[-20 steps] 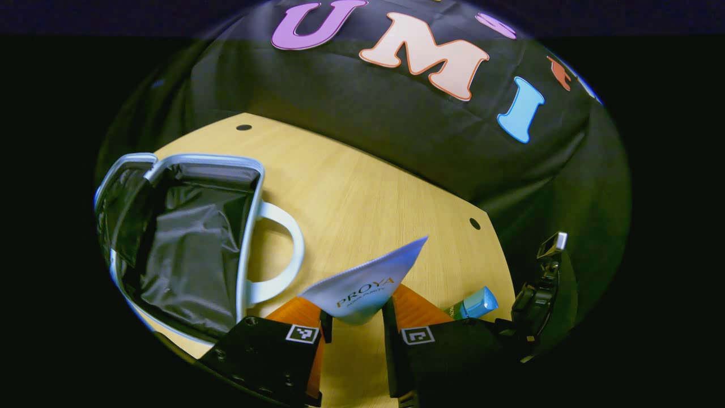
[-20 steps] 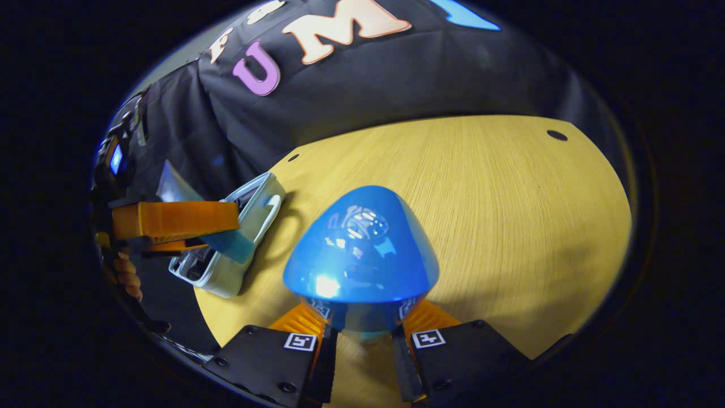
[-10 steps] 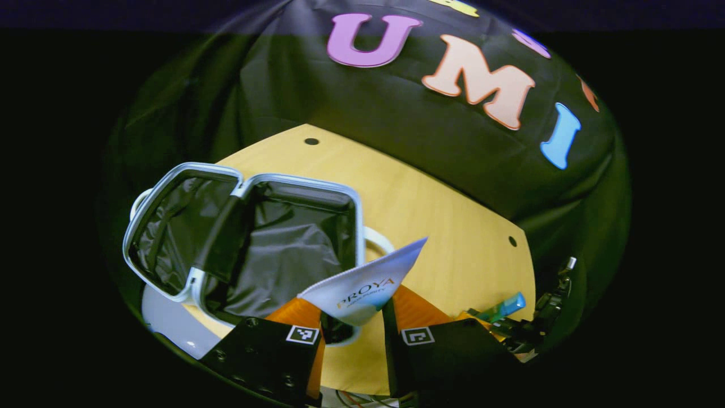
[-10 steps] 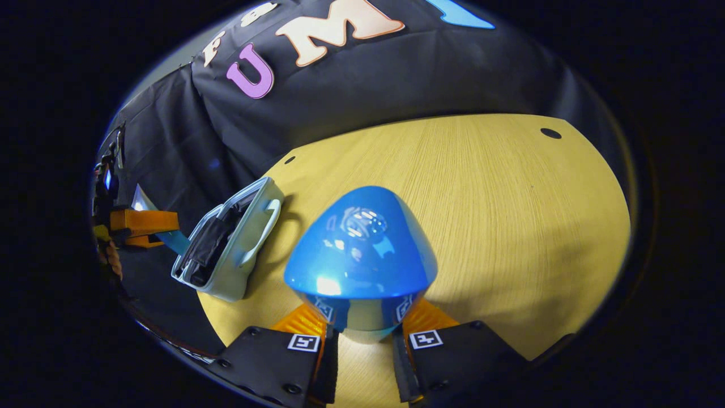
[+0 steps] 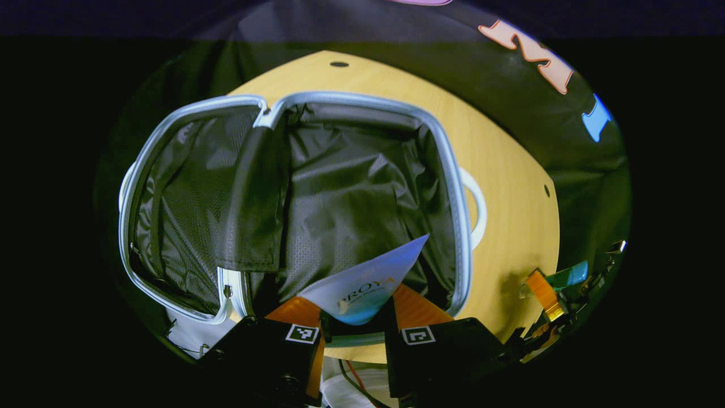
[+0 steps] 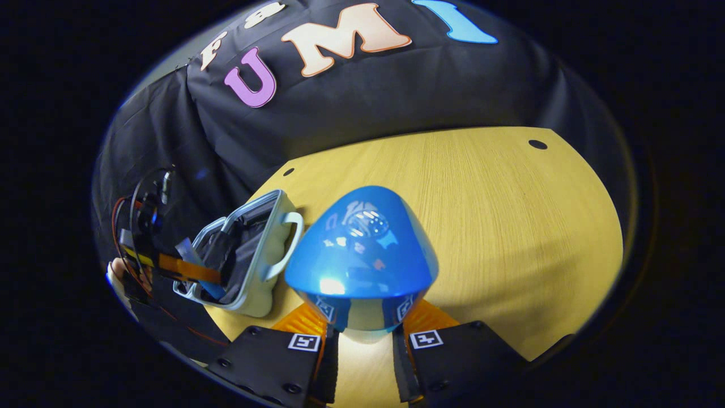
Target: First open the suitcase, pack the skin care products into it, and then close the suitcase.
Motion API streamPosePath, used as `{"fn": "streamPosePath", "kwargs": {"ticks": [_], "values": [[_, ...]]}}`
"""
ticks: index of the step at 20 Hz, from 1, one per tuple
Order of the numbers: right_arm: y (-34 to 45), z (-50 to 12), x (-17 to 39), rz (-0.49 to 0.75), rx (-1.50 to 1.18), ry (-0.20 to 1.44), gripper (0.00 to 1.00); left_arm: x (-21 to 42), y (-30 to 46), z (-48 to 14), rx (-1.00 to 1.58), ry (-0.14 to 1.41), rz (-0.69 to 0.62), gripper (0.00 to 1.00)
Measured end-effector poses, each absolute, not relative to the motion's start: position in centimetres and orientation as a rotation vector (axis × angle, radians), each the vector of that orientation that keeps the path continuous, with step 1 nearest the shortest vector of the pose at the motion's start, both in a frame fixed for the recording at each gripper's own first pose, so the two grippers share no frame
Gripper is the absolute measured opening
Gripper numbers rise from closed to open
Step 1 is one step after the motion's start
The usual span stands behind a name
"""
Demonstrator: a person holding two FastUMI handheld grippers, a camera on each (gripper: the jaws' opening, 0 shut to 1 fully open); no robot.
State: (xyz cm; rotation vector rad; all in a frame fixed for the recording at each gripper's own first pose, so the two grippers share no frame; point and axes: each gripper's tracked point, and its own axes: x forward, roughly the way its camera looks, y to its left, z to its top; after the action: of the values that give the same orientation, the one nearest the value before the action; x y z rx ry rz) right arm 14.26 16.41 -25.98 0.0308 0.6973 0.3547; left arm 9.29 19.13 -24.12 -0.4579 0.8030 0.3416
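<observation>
Left gripper (image 5: 354,317): its jaws are closed on the lower end of a pale squeeze tube (image 5: 362,280), whose flat crimped end points up and away from the camera. Judged soft-walled and light; a hold across the stiffer lower body, as here, should resist buckling better than one at the thin crimp.

Right gripper (image 6: 362,340): both fingers press on the base of a glossy blue-capped bottle (image 6: 361,255). The cap is smooth and domed, so it looks slippery; the grip below the cap on the narrower body appears the safer place. Weight cannot be told.

Beyond the tube in the left gripper view, the suitcase (image 5: 453,170) lies open on the wooden counter (image 5: 510,170), both halves lined with black fabric and no products seen inside. The tube hangs over the near edge of the right-hand half. A pale carry handle (image 5: 476,201) projects from the right rim. The lining looks limp and will give under a dropped item.

In the right gripper view the suitcase (image 6: 266,272) sits to the left, with the left gripper (image 6: 190,272) at its near edge; the bottle is apart from it, over bare counter.
</observation>
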Motion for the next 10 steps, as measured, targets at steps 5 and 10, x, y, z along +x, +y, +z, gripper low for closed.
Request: {"fn": "streamPosePath", "kwargs": {"ticks": [5,10], "values": [[21.6,-24.8,12.2,0.362,0.033,0.699,0.39,9.3,20.7,-26.3,-0.477,0.925,0.275,0.39],[28.3,-23.9,10.1,0.447,0.004,0.711,0.39,9.1,20.9,-27.0,-0.523,0.978,0.219,0.39]]}}
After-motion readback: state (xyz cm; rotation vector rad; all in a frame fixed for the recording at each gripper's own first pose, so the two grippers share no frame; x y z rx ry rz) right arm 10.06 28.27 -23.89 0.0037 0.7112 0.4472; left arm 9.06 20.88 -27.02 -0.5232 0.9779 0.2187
